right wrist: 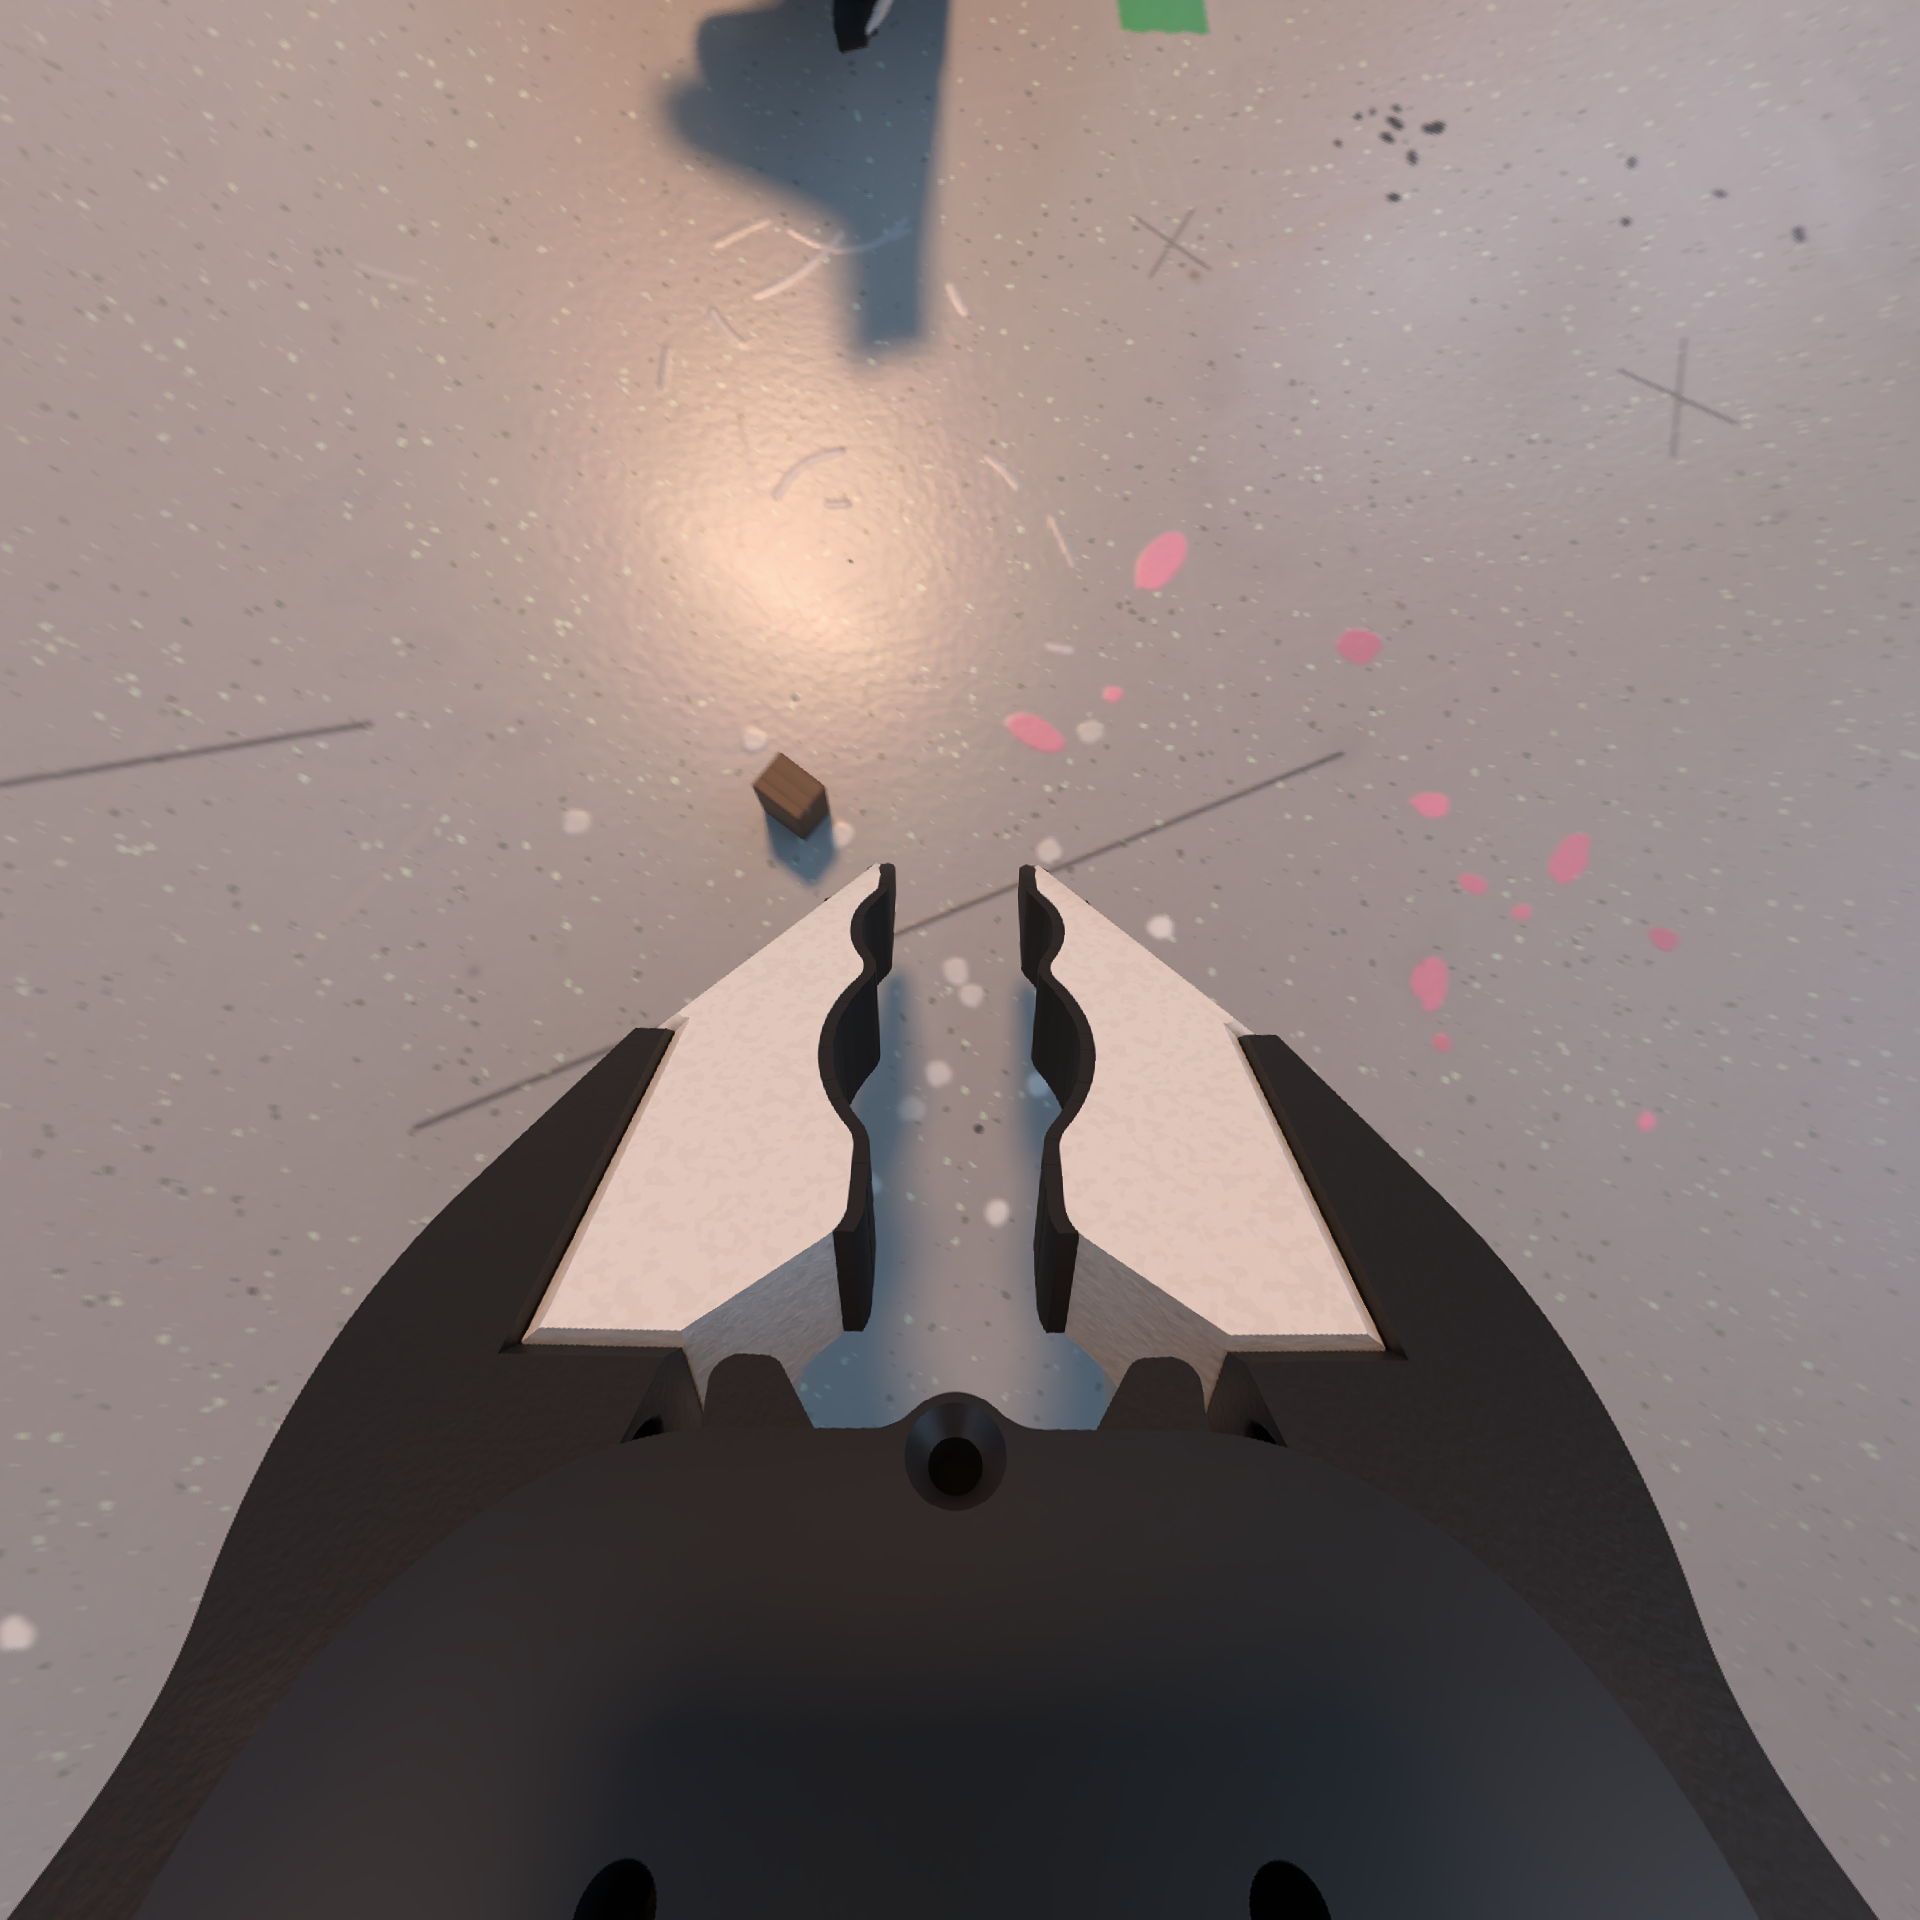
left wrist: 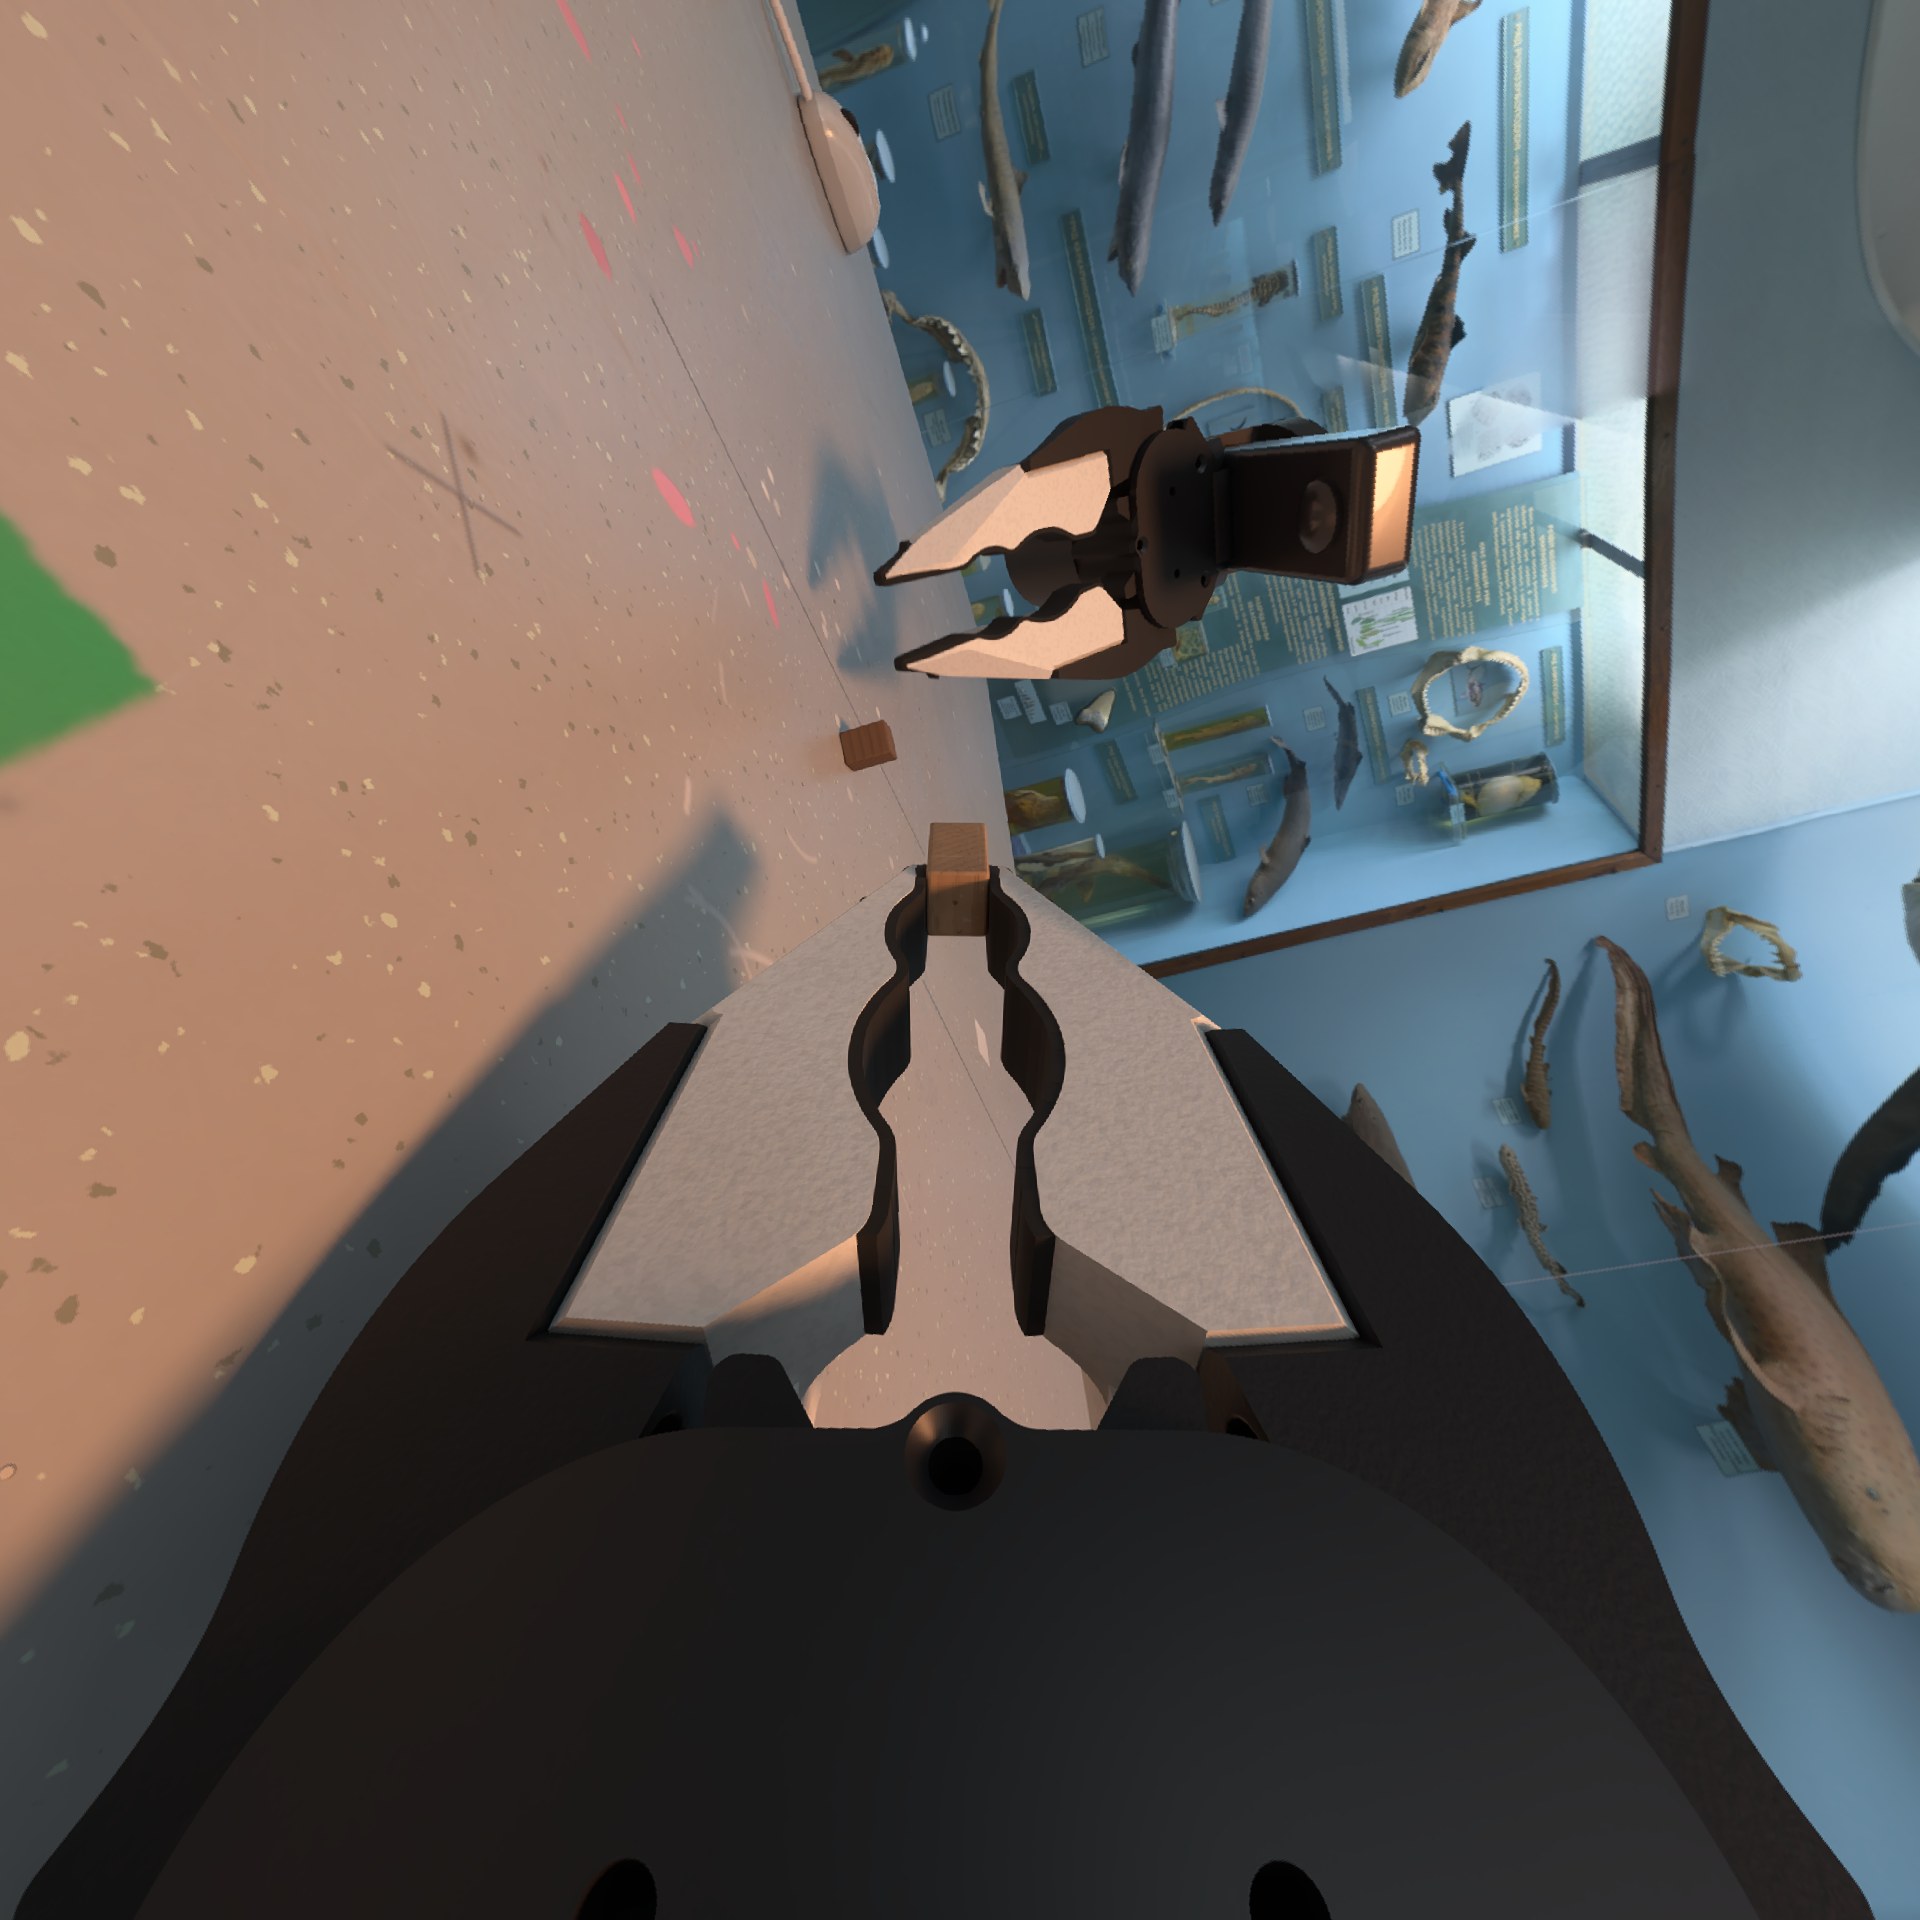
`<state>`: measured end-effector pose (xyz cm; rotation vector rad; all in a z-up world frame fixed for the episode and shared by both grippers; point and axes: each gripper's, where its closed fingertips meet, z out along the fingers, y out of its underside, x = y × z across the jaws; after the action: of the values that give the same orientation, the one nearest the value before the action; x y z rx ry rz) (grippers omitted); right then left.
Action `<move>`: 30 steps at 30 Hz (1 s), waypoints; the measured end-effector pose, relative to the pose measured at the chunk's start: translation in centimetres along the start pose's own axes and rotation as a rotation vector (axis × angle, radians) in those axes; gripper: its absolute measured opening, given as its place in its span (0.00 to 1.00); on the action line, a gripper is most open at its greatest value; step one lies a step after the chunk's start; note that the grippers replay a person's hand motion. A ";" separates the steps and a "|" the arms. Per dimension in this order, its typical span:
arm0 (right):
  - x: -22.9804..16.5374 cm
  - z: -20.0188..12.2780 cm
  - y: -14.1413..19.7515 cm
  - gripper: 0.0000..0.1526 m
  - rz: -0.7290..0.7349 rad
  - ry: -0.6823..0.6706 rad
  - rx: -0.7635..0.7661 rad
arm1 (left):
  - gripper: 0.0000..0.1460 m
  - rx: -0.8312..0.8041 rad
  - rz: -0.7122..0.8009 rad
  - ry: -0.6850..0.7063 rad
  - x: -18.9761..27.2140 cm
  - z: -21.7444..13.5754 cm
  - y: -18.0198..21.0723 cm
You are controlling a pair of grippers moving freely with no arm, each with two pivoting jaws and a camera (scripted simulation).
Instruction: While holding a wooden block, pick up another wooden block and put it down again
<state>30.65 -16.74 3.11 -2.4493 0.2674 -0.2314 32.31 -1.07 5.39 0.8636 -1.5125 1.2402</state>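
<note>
My left gripper [left wrist: 957, 878] is shut on a light wooden block [left wrist: 956, 881], pinched at its fingertips and held above the speckled floor [left wrist: 364, 520]. A second, darker wooden block [left wrist: 864, 746] lies on the floor beyond it. My right gripper [left wrist: 902, 615] shows in the left wrist view, open and hovering above that block. In the right wrist view the right gripper [right wrist: 956, 871] is open and empty, pointing down at the floor [right wrist: 416, 520], with the darker block [right wrist: 791, 795] lying just ahead and left of its fingertips.
A blue display case [left wrist: 1351, 520] with fish specimens stands past the floor's edge. A green patch [left wrist: 52, 644] and pink spots [right wrist: 1158, 561] mark the floor. A white rounded object [left wrist: 836, 156] sits by the wall.
</note>
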 end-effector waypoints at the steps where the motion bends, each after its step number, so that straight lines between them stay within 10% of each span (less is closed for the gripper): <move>1: -0.3 0.1 -0.2 0.15 0.009 -0.015 -0.004 | 0.07 -0.001 -0.002 0.002 0.0 0.0 0.0; 21: -1.1 1.9 0.0 0.02 -0.197 -0.294 -0.253 | 0.07 -0.009 -0.006 0.001 0.0 0.0 0.1; 30: 3.3 0.8 -5.8 0.00 -0.008 -0.084 -0.033 | 0.07 0.002 0.001 -0.013 -0.2 0.0 0.0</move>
<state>34.83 -12.64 6.51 -2.4859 0.2258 -0.1277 32.34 -1.08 5.24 0.8734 -1.5229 1.2390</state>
